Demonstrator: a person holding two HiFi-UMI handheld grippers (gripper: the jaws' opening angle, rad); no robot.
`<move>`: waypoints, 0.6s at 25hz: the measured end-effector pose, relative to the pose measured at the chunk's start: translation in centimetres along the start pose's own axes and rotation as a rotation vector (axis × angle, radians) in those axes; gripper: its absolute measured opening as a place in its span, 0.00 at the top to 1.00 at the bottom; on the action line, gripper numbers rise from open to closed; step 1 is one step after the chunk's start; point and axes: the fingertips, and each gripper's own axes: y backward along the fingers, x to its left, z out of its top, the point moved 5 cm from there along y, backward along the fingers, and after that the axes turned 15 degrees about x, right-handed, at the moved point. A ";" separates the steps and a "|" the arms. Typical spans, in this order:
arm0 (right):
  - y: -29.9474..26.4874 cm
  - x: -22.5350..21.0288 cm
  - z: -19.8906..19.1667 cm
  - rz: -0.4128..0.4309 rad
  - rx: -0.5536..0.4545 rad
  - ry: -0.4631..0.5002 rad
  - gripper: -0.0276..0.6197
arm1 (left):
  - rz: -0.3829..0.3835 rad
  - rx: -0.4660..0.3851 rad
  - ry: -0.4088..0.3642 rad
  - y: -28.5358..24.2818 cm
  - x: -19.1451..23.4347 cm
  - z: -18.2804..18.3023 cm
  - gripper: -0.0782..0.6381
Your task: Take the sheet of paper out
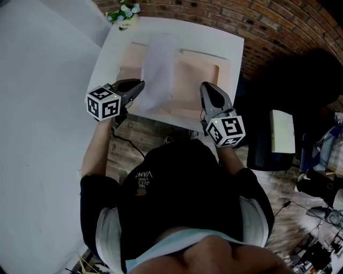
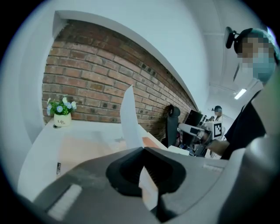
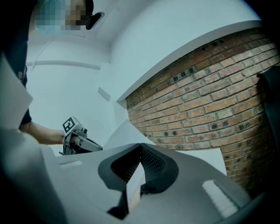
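A white sheet of paper stands up from a peach folder that lies flat on the white table. My left gripper is shut on the sheet's near left edge and holds it above the folder. In the left gripper view the sheet rises out of the closed left gripper over the folder. My right gripper is shut on the folder's near right edge. A thin peach edge sits pinched in the right gripper.
A small pot of flowers stands at the table's far left corner. A brick wall runs behind the table and a white wall stands to the left. A dark office chair and clutter stand to the right.
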 end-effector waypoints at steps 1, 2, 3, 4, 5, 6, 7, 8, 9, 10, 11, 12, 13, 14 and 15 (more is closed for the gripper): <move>0.0 0.0 0.1 0.001 -0.002 0.003 0.96 | -0.006 -0.015 -0.011 0.2 -0.4 0.3 0.89; -0.1 0.0 0.3 0.001 -0.006 0.005 0.96 | -0.013 -0.028 -0.023 0.5 -0.9 0.7 0.89; -0.1 -0.1 0.4 0.001 -0.010 0.008 0.96 | -0.019 -0.038 -0.034 0.7 -1.3 1.0 0.89; -0.1 -0.2 0.7 0.000 -0.014 0.013 0.96 | -0.023 -0.047 -0.048 0.9 -1.7 1.4 0.89; -0.2 -0.3 0.9 -0.002 -0.018 0.019 0.96 | -0.023 -0.054 -0.063 1.0 -2.1 1.7 0.89; -0.3 -0.4 1.1 -0.004 -0.023 0.025 0.96 | -0.021 -0.060 -0.079 1.2 -2.5 2.1 0.89; -0.3 -0.5 1.4 -0.006 -0.028 0.030 0.96 | -0.018 -0.066 -0.096 1.4 -2.8 2.4 0.89; -0.4 -0.7 1.6 -0.009 -0.033 0.034 0.96 | -0.017 -0.072 -0.112 1.6 -3.2 2.7 0.89; -0.4 -0.9 1.9 -0.012 -0.038 0.039 0.96 | -0.019 -0.078 -0.126 1.8 -3.5 2.9 0.89; -0.5 -1.0 2.1 -0.016 -0.044 0.044 0.96 | -0.021 -0.085 -0.139 1.9 -3.9 3.2 0.89; -0.5 -1.1 2.4 -0.018 -0.051 0.048 0.96 | -0.024 -0.091 -0.152 2.2 -4.2 3.5 0.89; -0.6 -1.3 2.6 -0.020 -0.057 0.052 0.96 | -0.027 -0.097 -0.165 2.4 -4.6 3.7 0.89; -0.7 -1.4 2.9 -0.022 -0.064 0.055 0.96 | -0.030 -0.103 -0.179 2.6 -4.9 4.0 0.89; -0.7 -1.6 3.1 -0.022 -0.071 0.057 0.96 | -0.033 -0.109 -0.194 2.8 -5.3 4.3 0.89; -0.8 -1.7 3.4 -0.020 -0.078 0.058 0.96 | -0.038 -0.115 -0.210 3.0 -5.7 4.6 0.89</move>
